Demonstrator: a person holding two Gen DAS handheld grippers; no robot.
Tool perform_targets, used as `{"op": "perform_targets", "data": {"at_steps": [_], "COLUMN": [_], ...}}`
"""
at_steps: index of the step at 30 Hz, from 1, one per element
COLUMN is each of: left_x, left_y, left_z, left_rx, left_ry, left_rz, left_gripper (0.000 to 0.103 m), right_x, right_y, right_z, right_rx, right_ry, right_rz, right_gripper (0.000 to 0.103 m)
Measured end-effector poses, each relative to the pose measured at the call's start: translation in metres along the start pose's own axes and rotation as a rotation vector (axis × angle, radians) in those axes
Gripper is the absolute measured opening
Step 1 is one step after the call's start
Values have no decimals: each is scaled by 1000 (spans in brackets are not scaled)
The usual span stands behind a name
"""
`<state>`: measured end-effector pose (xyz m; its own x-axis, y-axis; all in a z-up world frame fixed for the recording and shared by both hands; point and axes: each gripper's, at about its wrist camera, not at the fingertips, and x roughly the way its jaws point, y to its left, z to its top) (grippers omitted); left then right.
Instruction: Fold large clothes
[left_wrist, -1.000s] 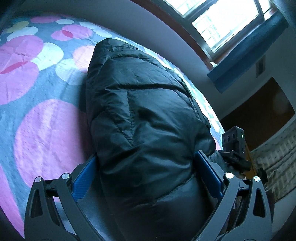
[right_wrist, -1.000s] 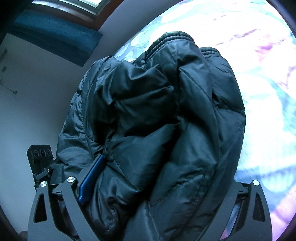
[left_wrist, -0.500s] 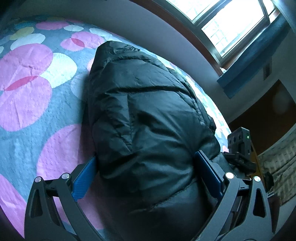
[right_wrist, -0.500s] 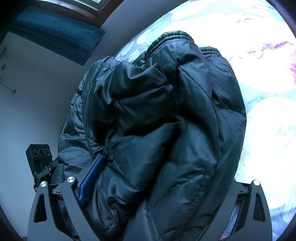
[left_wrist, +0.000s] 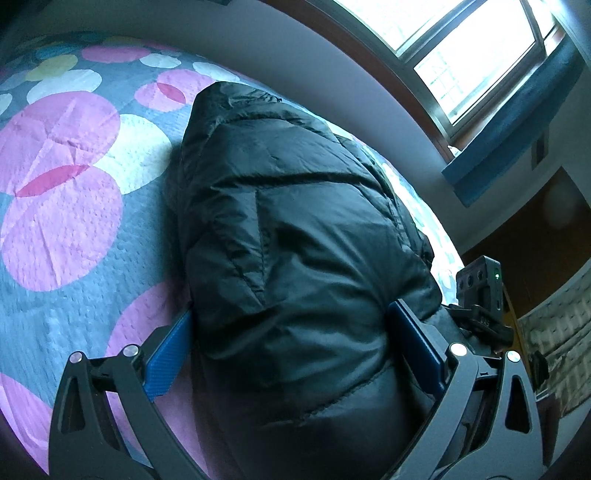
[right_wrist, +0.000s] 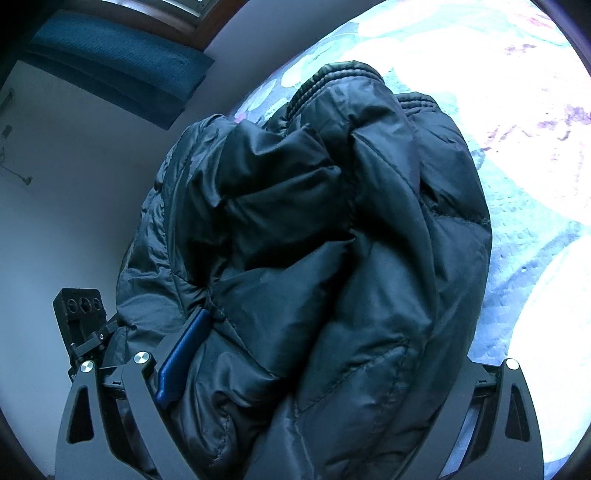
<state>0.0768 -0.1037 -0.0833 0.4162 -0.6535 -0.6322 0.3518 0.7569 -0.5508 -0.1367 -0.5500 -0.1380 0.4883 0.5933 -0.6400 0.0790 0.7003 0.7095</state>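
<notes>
- The left hand-held gripper (left_wrist: 291, 343) is nearest in its own view: its two blue pads (left_wrist: 166, 358) sit wide apart and press against either side of a thick bundle of the black puffer jacket (left_wrist: 295, 229), so it is grasping the jacket.
- The right hand-held gripper (right_wrist: 295, 354) likewise has the jacket (right_wrist: 314, 240) filling the space between its fingers; only its left blue pad (right_wrist: 181, 358) shows, sunk into the padded cloth, while the other is hidden behind the folds. It is grasping the jacket too.
- The jacket is bunched into a fat, quilted roll that runs away from both grippers. In the right wrist view its ribbed collar or cuff (right_wrist: 336, 79) is at the far end of the bundle.
- The jacket lies over a bed whose cover (left_wrist: 74, 206) is grey with large pink, white and yellow circles. In the left wrist view the bundle meets the cover along its left side; whether the near end is lifted off the bed cannot be told.
- A small black camera block (left_wrist: 480, 280) with a green light sticks up just right of the left gripper.
- Past the far edge of the bed is a pale wall (left_wrist: 295, 62), and above it a bright window (left_wrist: 472, 59) with a blue curtain (left_wrist: 509, 133) beside it.
</notes>
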Motion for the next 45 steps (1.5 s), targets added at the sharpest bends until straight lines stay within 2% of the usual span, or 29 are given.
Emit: {"op": "perform_targets", "data": {"at_steps": [21,28,37,41,45], "left_x": [0,-6,-13,-22,-34], "left_y": [1,-8,-14,-21,-30], "left_z": [2,-2,-7,-13,-21], "left_rx": [7,54,71,97,117], "left_ry": [-5,-30,-40,-59,-86], "left_rz": [13,66,100,138,185], "left_gripper": [100,100,100,100,100], "right_x": [-3,-6,-15,-20,-33], "right_y": [-2,-9,-18,-17,-6], "right_z": [-1,-1,-3,-7,-14], "right_rx": [2,8,46,72,59], "right_ry": [-20,-31,-44,-60,-114], "right_rz": [6,19,13,-11,-73], "right_gripper": [94,94,94,94,94]}}
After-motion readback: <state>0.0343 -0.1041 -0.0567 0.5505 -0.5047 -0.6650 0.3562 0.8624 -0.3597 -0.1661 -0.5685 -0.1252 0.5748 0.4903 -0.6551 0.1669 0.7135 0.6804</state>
